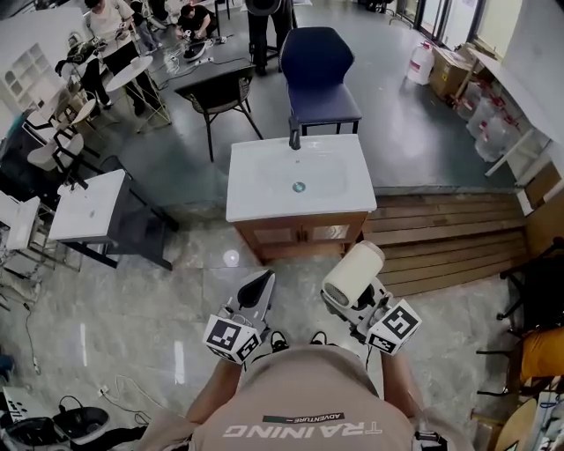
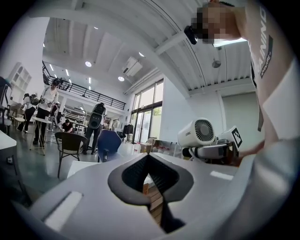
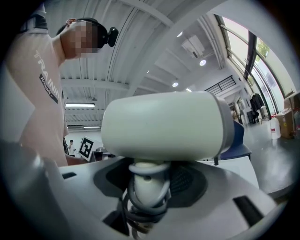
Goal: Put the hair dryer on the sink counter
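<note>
The right gripper [image 1: 345, 304] pinches the white hair dryer [image 1: 354, 273] by its cord-wrapped handle, at 5 o'clock from the sink worktop [image 1: 264, 210] (near it, not over it); the left gripper [image 1: 260, 286], at 7 o'clock, has its jaws pressed together, empty.

- Glossy grey marbled floor [image 1: 176, 291] underfoot, throwing back soft reflections.
- Dead ahead stands the white sink bench [image 1: 298, 176] on its wooden cabinet. A blue chair [image 1: 317, 66] sits just behind it, with a black chair [image 1: 220, 92] off to the left.
- Wooden steps [image 1: 441, 233] run along the right of it.
- On the left is a white table [image 1: 88, 207], and people [image 1: 106, 26] are gathered at tables at the far end.
- Cardboard boxes [image 1: 451, 70] and plastic jugs [image 1: 421, 63] line the right wall.
- Tall windows [image 2: 145, 112] blaze with daylight, and ceiling spots [image 2: 88, 63] glow among white beams.
</note>
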`<action>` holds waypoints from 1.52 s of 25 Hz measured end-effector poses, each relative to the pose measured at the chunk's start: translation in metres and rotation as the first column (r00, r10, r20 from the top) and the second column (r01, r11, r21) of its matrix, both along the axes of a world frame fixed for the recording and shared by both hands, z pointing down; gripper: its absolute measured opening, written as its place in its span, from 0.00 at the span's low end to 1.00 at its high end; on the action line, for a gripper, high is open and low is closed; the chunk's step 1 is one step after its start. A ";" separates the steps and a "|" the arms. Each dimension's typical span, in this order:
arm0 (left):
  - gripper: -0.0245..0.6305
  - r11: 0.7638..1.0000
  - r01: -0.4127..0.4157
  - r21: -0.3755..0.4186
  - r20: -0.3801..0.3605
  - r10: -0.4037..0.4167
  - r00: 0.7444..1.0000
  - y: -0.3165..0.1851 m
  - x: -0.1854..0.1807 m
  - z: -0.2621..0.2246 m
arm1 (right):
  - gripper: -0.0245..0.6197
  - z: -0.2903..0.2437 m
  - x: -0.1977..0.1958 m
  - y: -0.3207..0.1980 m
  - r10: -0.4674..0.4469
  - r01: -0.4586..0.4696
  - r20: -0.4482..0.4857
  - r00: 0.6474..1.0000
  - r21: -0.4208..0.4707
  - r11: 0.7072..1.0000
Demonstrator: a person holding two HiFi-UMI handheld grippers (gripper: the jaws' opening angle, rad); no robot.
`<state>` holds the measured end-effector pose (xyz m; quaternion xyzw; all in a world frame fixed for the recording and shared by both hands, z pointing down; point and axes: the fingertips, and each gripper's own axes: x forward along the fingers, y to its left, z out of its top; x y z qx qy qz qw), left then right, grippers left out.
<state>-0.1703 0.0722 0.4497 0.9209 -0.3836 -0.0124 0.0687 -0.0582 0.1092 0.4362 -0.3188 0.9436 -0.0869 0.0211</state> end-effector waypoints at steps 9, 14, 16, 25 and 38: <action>0.05 1.000 0.014 0.000 0.010 -0.014 1.000 0.002 0.019 -0.006 | 0.37 -0.005 0.017 0.002 -0.037 0.037 -0.010 0.999 0.011 0.999; 0.05 1.000 -0.023 -0.015 0.015 0.023 1.000 0.003 0.019 0.003 | 0.37 -0.003 0.013 -0.001 -0.009 0.009 -0.016 1.000 0.017 1.000; 0.05 0.998 -0.052 -0.017 0.010 0.052 0.999 0.004 0.019 0.005 | 0.37 0.000 0.012 0.000 0.021 -0.021 -0.010 1.000 0.000 1.000; 0.05 0.979 -0.201 -0.015 -0.012 0.201 0.980 0.002 0.005 0.011 | 0.37 -0.002 0.002 0.017 0.169 -0.169 -0.015 0.986 -0.019 0.985; 0.05 0.994 -0.108 -0.011 -0.002 0.108 0.994 -0.002 0.051 0.011 | 0.37 0.005 0.052 0.021 0.098 -0.099 -0.023 0.995 -0.023 0.995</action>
